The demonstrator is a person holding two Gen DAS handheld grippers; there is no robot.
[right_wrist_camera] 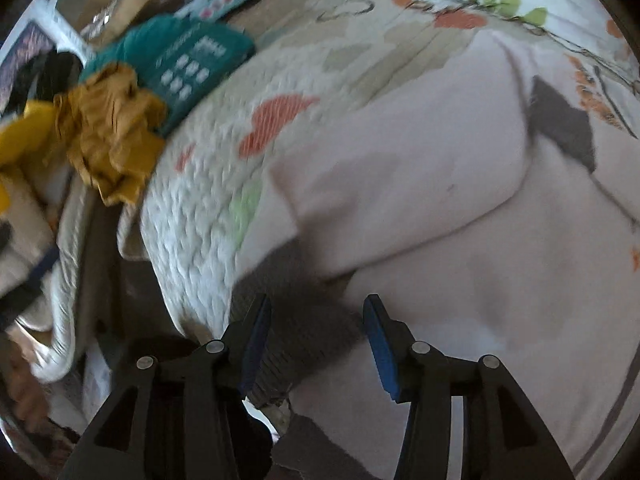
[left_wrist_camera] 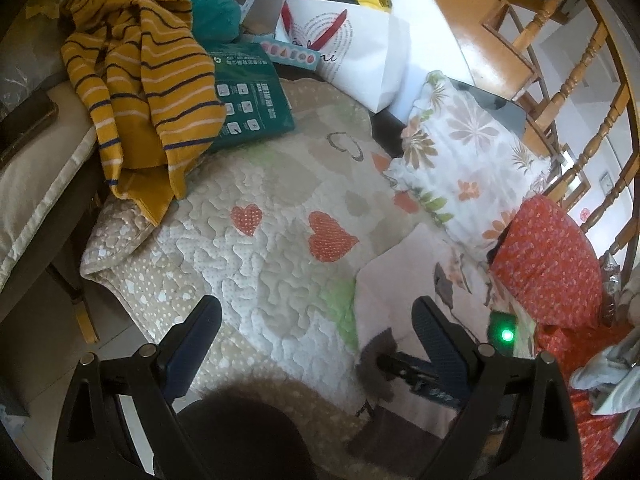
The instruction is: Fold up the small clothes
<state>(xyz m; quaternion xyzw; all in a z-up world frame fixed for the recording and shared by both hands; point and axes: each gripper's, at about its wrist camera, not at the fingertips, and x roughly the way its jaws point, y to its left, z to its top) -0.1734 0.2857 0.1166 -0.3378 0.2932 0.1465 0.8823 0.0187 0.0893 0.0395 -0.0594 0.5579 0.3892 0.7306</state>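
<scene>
A pale pink garment [left_wrist_camera: 408, 280] with dark printed patches lies on the heart-patterned quilt [left_wrist_camera: 260, 260], at the lower right of the left wrist view. My left gripper [left_wrist_camera: 316, 308] hangs open above the quilt with nothing between its fingers; its right finger is over the garment's edge. In the blurred right wrist view the pink garment [right_wrist_camera: 440, 200] fills the right half. My right gripper [right_wrist_camera: 316, 308] stands open close above it. The garment's grey ribbed band [right_wrist_camera: 304, 340] lies between the blue pads, which do not press on it. A mustard striped garment [left_wrist_camera: 140, 80] lies crumpled at the far left.
A teal packet [left_wrist_camera: 248, 96] lies beside the striped garment, with a white paper bag [left_wrist_camera: 352, 52] behind it. A floral pillow [left_wrist_camera: 468, 160] and red dotted cloth [left_wrist_camera: 548, 260] crowd the right side. Wooden chairs [left_wrist_camera: 560, 60] stand beyond. A black device with a green light [left_wrist_camera: 506, 336] sits by the pink garment.
</scene>
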